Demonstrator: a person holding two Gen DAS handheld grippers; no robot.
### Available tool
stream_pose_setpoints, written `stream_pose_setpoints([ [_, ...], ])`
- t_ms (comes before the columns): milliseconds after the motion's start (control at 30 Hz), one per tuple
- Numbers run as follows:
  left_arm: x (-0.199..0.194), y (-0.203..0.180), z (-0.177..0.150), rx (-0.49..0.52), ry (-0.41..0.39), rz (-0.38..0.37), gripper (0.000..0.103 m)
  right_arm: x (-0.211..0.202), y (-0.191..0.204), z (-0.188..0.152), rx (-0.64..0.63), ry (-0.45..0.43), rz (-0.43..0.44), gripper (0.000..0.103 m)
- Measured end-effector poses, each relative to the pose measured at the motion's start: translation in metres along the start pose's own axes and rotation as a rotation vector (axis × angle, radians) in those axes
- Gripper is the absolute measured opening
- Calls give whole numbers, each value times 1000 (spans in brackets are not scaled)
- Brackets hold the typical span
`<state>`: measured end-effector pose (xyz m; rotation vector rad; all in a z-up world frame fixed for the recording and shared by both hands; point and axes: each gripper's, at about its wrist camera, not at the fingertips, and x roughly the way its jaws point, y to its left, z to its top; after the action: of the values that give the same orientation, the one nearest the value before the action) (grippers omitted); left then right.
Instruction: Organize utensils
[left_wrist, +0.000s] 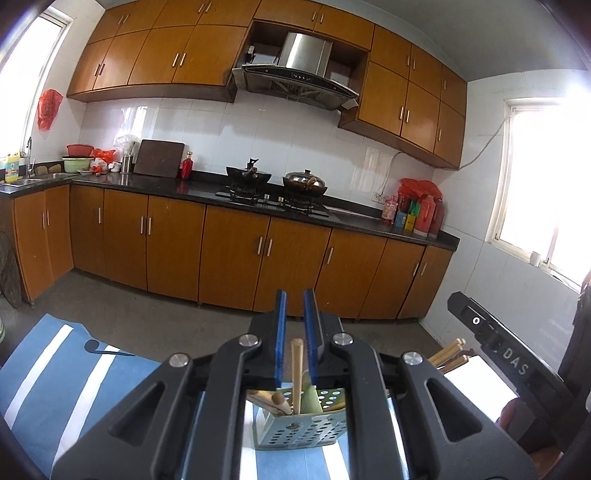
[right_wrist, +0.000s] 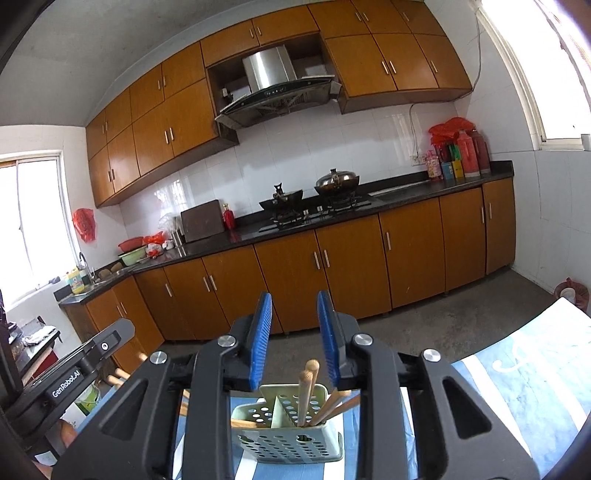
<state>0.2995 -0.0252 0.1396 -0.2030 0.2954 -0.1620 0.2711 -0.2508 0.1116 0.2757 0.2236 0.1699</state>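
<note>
Chopsticks are the business here, and the step in hand looks like dropping them into the perforated green holder (right_wrist: 284, 432), which stands on the blue-and-white striped cloth (left_wrist: 74, 369) just below both grippers.

In the left wrist view, the left gripper (left_wrist: 296, 332) has its blue pads a narrow gap apart, with one wooden chopstick (left_wrist: 296, 373) rising between them at 6 o'clock. Whether the pads press on it I cannot tell; it seems to stand free, with its foot already in the holder.

In the right wrist view, the right gripper (right_wrist: 294, 332) has its jaws plainly parted around nothing, and two upright chopsticks (right_wrist: 308, 391) stand in the holder's right compartment below them. More sticks lean out toward 3 o'clock, and one lies across the left compartment at 9 o'clock.

To finish well, I would part each pair of pads fully before lifting, then draw straight up along the stick (a sideways pull could tip the light holder). The stick lying crosswise probably wants standing up next. Further chopsticks (left_wrist: 445, 352) show at 3 o'clock in the left view, beside the other gripper's body.
</note>
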Motion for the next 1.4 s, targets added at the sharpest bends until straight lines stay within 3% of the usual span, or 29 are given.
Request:
stream_pose_setpoints([
  [100, -9, -1, 4, 0, -11, 2, 17, -13, 1, 3, -13, -14, 3, 27],
  [233, -29, 3, 8, -7, -29, 6, 26, -35, 1, 4, -27, -31, 0, 41],
  [367, -51, 11, 3, 1, -24, 25, 36, -55, -1, 3, -32, -33, -4, 47],
  [567, -85, 25, -16, 28, 0, 24, 63, -88, 0, -11, -75, -34, -17, 65],
  [700, -107, 32, -32, 49, 4, 30, 87, -102, 4, -23, -96, -27, -14, 84],
  [800, -125, 36, -44, 49, 2, 27, 98, -114, 8, -32, -109, -29, -17, 98],
  [967, -144, 36, -64, 85, 9, 50, 99, -125, 18, -48, -163, -22, -57, 101],
  [1167, -157, 29, -94, 171, 19, 131, 99, -132, 24, -74, -197, 21, -112, 101],
  [1400, -171, 24, -129, 205, 37, 149, 99, -145, 24, -106, -213, 53, -137, 101],
])
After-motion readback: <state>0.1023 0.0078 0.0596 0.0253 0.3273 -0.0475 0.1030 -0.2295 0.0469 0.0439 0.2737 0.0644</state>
